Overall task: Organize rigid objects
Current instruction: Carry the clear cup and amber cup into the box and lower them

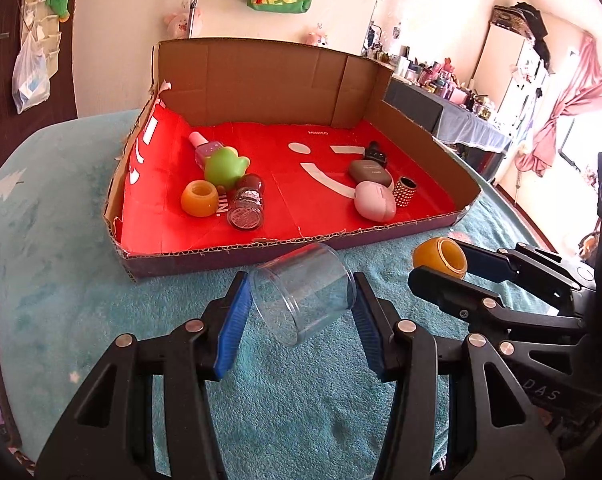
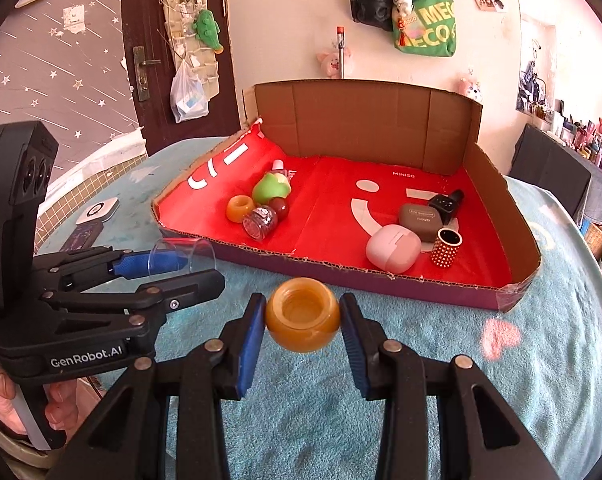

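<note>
Left gripper (image 1: 301, 300) clamps a clear plastic cylinder cup (image 1: 303, 294) between its blue pads, cup tilted, lifted above the teal fuzzy cloth (image 1: 61, 280). Right gripper (image 2: 303, 322) grips a round amber resin pot (image 2: 302, 314), opening facing the camera, also off the cloth. Both sit just in front of the shallow cardboard tray with red liner (image 2: 481, 296). Inside tray, left cluster: second amber pot (image 1: 199, 199), green frog-like toy (image 1: 225, 168), glitter jar (image 1: 245, 210), pink-capped bottle (image 1: 207, 146). Right cluster: pink oval case (image 2: 393, 249), grey-brown case (image 2: 421, 218), black clip-like item (image 2: 445, 202), studded red ring holder (image 2: 445, 248).
</note>
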The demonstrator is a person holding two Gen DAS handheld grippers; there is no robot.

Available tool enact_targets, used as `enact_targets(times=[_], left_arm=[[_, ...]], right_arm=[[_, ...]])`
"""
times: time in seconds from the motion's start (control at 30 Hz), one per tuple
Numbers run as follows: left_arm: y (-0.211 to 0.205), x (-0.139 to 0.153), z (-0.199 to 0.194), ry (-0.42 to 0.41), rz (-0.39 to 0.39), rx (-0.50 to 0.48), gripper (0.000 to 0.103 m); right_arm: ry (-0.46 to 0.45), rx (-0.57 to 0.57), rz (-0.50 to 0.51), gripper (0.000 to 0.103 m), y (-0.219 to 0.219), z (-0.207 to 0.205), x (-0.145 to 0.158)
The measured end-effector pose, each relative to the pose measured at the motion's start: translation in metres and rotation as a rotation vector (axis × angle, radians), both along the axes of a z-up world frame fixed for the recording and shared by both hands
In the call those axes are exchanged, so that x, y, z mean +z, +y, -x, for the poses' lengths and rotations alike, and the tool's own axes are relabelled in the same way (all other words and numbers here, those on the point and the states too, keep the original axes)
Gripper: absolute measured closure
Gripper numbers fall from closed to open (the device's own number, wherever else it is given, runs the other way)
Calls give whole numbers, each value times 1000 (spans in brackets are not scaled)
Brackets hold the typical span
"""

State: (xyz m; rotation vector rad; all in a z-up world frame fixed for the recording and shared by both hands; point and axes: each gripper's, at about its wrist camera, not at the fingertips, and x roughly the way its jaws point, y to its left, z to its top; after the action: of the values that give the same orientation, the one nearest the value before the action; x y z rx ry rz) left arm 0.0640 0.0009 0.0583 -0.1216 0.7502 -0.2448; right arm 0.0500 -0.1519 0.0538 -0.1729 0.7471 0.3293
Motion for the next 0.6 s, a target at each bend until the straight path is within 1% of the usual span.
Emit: enact_targets(times=[0.3, 0.6], left_arm=[[-3, 9, 3, -25, -3, -12, 55], [-6, 17, -7, -43, -7, -33, 55]], right_arm=[[-22, 3, -7, 63, 0, 5, 7], [-29, 0, -12, 63, -2, -1, 10]])
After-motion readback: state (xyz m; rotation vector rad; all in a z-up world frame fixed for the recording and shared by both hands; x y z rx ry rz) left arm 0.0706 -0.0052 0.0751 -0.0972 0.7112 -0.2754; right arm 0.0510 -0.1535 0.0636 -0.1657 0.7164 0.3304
